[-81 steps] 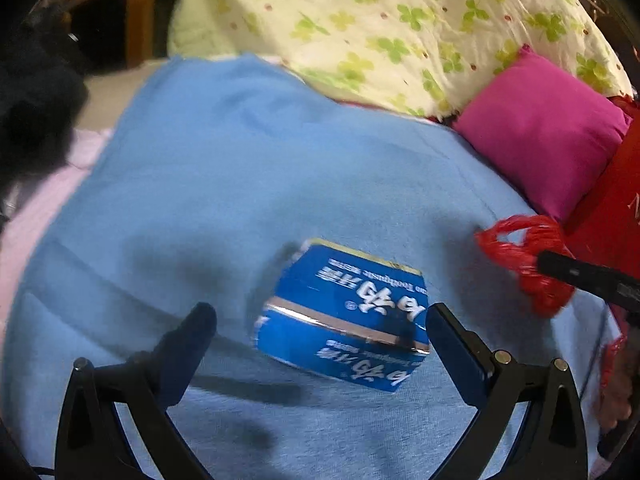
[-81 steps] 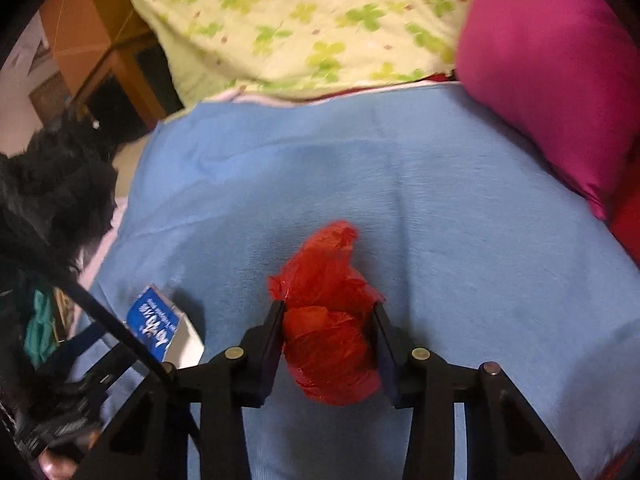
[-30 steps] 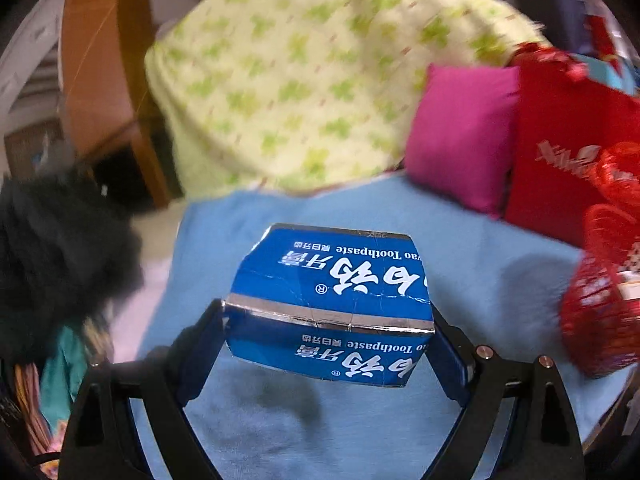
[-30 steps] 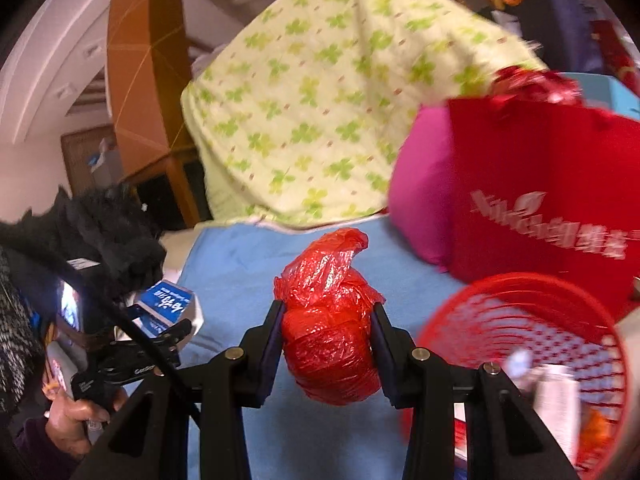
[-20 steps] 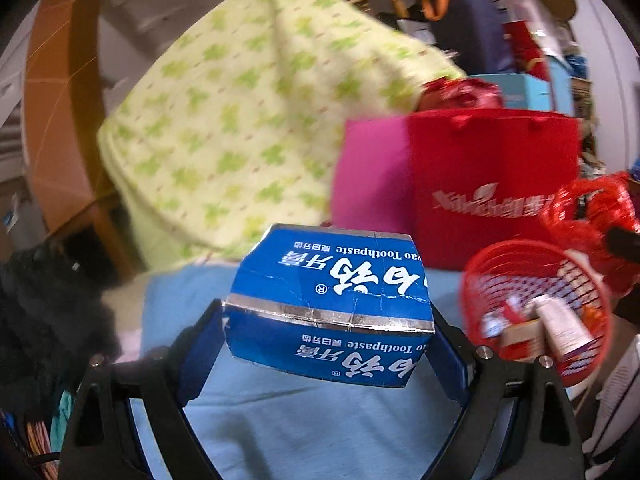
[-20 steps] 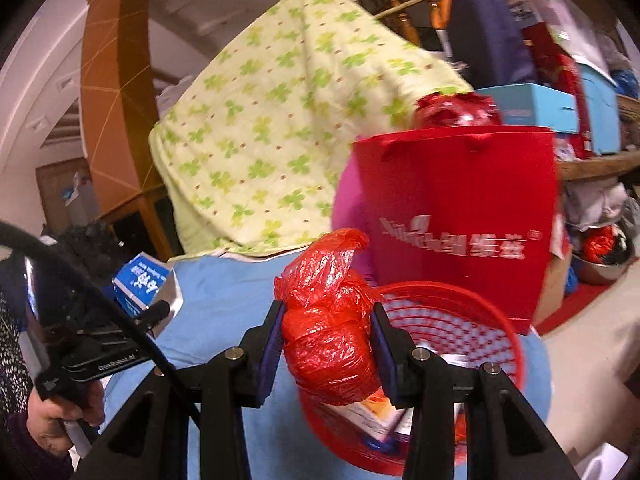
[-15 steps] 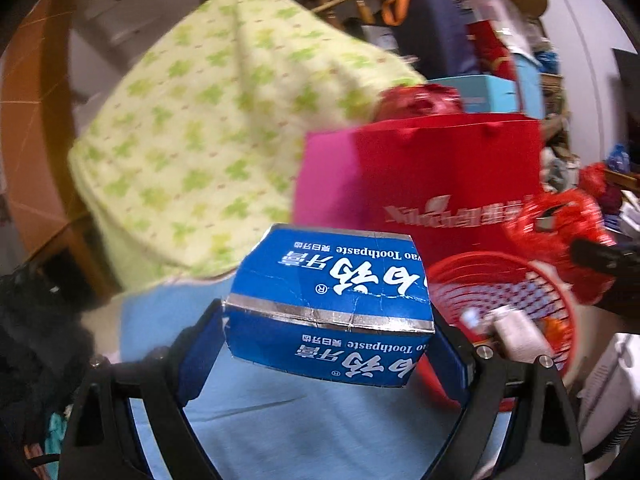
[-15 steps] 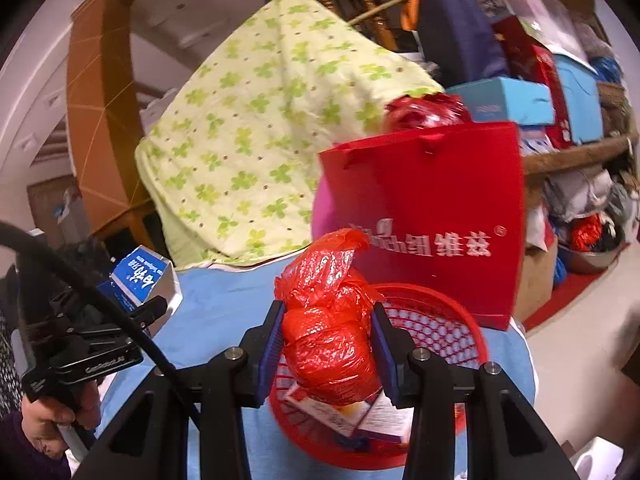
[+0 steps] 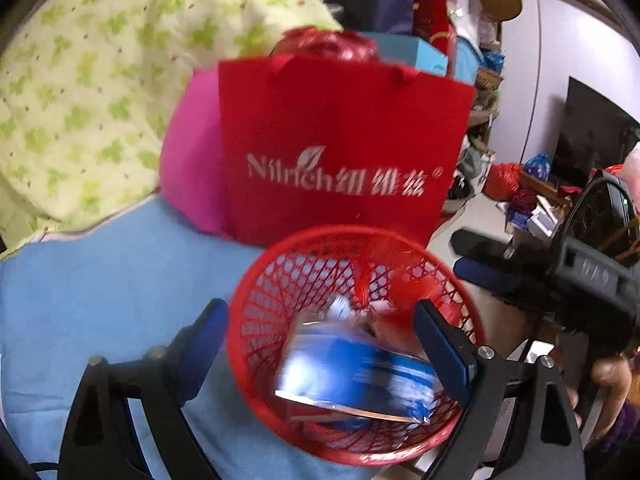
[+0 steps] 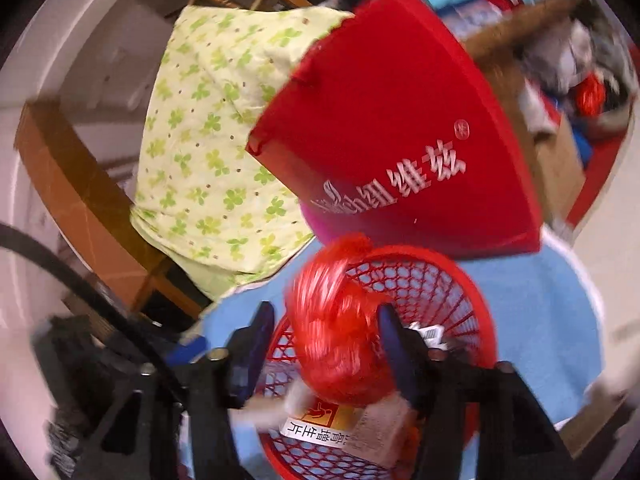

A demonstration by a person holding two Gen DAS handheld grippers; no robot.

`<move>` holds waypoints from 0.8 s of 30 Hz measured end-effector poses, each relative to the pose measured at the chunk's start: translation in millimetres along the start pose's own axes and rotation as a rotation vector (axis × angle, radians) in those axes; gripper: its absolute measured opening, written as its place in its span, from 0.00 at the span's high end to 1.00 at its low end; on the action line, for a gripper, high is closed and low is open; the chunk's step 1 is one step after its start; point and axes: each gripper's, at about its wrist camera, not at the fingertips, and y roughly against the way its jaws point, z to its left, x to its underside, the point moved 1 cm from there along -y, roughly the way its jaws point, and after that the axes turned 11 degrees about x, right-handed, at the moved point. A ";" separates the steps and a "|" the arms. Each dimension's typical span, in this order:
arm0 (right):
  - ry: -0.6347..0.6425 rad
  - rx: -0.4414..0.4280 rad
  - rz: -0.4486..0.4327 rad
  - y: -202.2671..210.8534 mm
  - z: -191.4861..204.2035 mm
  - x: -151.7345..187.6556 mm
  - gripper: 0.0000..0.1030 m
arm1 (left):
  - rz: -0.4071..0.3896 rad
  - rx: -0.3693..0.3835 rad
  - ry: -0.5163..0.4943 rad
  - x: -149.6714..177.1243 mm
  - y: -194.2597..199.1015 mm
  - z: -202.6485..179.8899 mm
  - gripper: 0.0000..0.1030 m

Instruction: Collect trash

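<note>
A red mesh basket stands on the blue cloth, also in the right wrist view. My left gripper is open over it. The blue toothpaste box is blurred and lies in the basket, free of the fingers. My right gripper is open over the basket. The crumpled red plastic bag is blurred between its fingers, apart from the left one. Other packets lie in the basket.
A red paper bag stands just behind the basket, with a pink cushion and a green-patterned quilt to its left. The blue cloth ends at the right, where the floor and clutter show.
Both grippers swung from the cloth to above the basket. Both have opened. The toothpaste box has dropped into the basket and the red bag is falling out of the right gripper.
</note>
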 end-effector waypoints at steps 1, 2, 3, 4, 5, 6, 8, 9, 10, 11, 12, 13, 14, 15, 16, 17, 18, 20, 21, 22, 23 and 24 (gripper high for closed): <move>-0.033 -0.017 0.012 -4.1 -5.1 -0.4 0.38 | 0.002 -0.012 -0.002 2.8 3.1 2.5 0.10; -0.060 -0.039 0.022 -6.5 -9.4 -0.6 0.38 | -0.001 -0.025 -0.005 5.2 7.0 4.1 0.10; -0.075 -0.055 0.023 -7.1 -11.2 0.0 0.38 | -0.008 -0.049 -0.010 7.7 13.4 6.0 0.10; -0.082 -0.062 0.017 -5.3 -12.6 0.6 0.37 | -0.016 -0.073 -0.014 10.0 21.3 8.3 0.10; -0.079 -0.059 0.002 -0.8 -12.8 1.5 0.35 | -0.027 -0.098 -0.017 13.6 30.3 9.6 0.10; -0.072 -0.054 -0.006 2.7 -11.8 1.7 0.35 | -0.035 -0.121 -0.018 14.9 37.4 11.6 0.10; -0.045 -0.045 -0.027 14.7 -5.0 3.6 0.35 | -0.054 -0.182 -0.021 16.0 53.0 13.4 0.10; -0.022 -0.039 -0.040 22.3 0.4 4.4 0.35 | -0.060 -0.203 -0.022 15.6 59.6 15.1 0.10; 0.009 -0.027 -0.053 29.9 7.4 6.4 0.35 | -0.072 -0.230 -0.030 15.8 69.6 13.9 0.10; 0.039 -0.013 -0.063 37.7 14.8 9.3 0.35 | -0.088 -0.250 -0.039 15.6 79.4 12.3 0.10; 0.059 -0.005 -0.071 43.5 19.7 11.3 0.35 | -0.104 -0.270 -0.049 15.9 88.5 12.4 0.10; 0.078 -0.001 -0.083 51.4 26.1 14.7 0.35 | -0.118 -0.289 -0.058 16.1 96.2 11.3 0.10; 0.092 -0.004 -0.095 59.7 31.4 18.8 0.35 | -0.135 -0.311 -0.070 16.9 106.4 8.6 0.10; 0.104 -0.008 -0.102 65.9 36.6 21.9 0.35 | -0.146 -0.327 -0.079 17.8 114.5 7.1 0.09; 0.124 -0.009 -0.111 73.4 44.0 25.3 0.35 | -0.160 -0.344 -0.088 19.8 125.3 4.8 0.09; 0.144 -0.001 -0.121 80.5 51.0 28.2 0.35 | -0.171 -0.356 -0.094 22.0 132.5 3.3 0.09; 0.158 0.005 -0.130 86.8 54.8 30.7 0.35 | -0.184 -0.371 -0.100 24.5 141.5 1.5 0.09; 0.190 0.001 -0.150 100.6 67.4 35.3 0.35 | -0.202 -0.408 -0.104 30.4 159.8 -1.4 0.08; 0.202 -0.003 -0.156 105.6 72.8 37.0 0.35 | -0.205 -0.419 -0.102 31.2 164.3 -1.1 0.07; 0.218 -0.009 -0.161 110.7 79.8 39.1 0.35 | -0.208 -0.436 -0.100 33.5 171.3 -0.8 0.07; 0.236 -0.018 -0.161 115.7 88.5 42.0 0.35 | -0.215 -0.462 -0.096 37.1 181.2 0.2 0.07; 0.246 -0.025 -0.162 119.1 94.2 44.5 0.35 | -0.218 -0.474 -0.091 39.7 187.6 1.2 0.06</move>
